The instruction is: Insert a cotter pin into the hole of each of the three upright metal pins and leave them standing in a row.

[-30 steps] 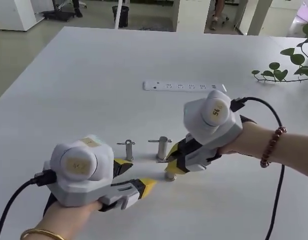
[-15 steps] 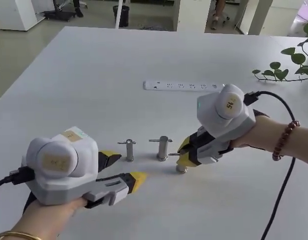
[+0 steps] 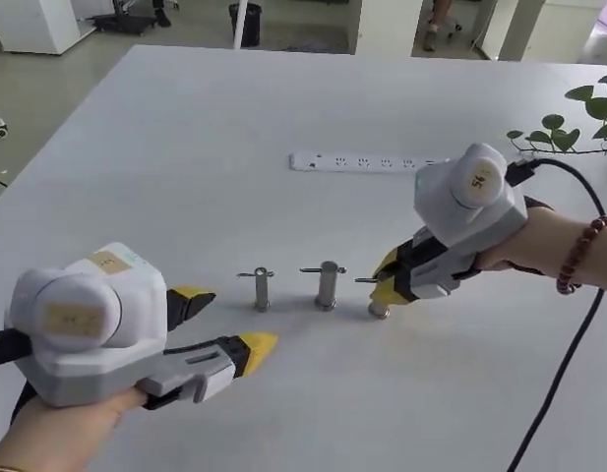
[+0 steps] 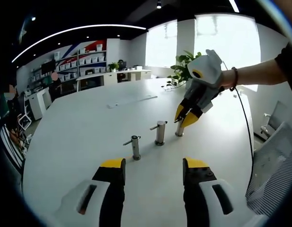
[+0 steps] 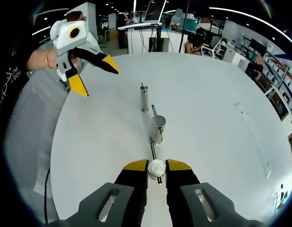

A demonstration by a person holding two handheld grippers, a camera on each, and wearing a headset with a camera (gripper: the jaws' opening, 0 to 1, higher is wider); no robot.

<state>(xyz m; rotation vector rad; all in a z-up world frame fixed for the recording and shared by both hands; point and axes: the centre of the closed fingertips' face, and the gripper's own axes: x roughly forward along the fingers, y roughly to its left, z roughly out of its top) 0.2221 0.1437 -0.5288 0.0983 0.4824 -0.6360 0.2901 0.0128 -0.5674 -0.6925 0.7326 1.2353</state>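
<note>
Three pins stand in a row on the white surface. The middle pin has a cotter through its top, and so does the left pin beside it. The third pin, on the middle pin's other side, sits between the jaws of the right claw. That claw is narrow and pressed to both sides of the pin's head, with a cotter crossing just under it. The left claw is wide and empty, held above the surface on the near side of the middle pin. A power strip lies well beyond the middle pin.
</note>
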